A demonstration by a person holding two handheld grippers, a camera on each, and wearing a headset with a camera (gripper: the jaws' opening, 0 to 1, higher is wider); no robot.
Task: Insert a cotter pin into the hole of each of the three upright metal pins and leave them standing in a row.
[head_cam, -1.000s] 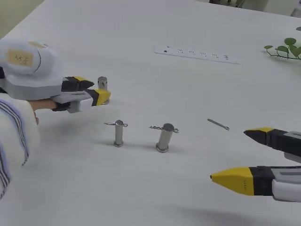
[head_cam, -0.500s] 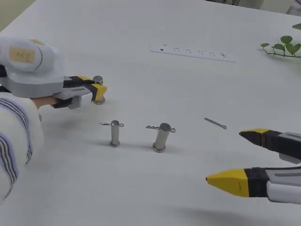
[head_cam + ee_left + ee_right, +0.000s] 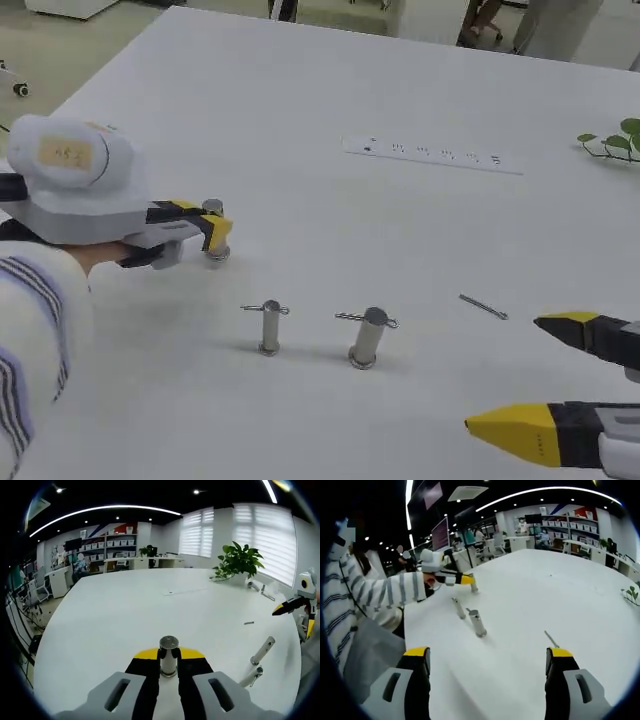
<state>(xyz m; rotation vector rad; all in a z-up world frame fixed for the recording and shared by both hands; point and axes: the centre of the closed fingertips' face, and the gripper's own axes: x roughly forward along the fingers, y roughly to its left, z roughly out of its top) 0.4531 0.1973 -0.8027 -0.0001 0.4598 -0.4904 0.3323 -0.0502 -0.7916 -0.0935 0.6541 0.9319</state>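
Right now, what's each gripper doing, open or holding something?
Left gripper: shut on a metal pin.
Right gripper: open, holding nothing.

White table, plain top. Power strip lies flat at the far side, right of centre; same strip is in the left gripper view. Leafy plant sprig at the far right edge of the table. Striped sleeve near left. Beyond the far edge: floor and chair legs. Left gripper view: potted plant by window blinds, shelves on the back wall, curved ceiling light strip. Right gripper view: office desks behind the table.
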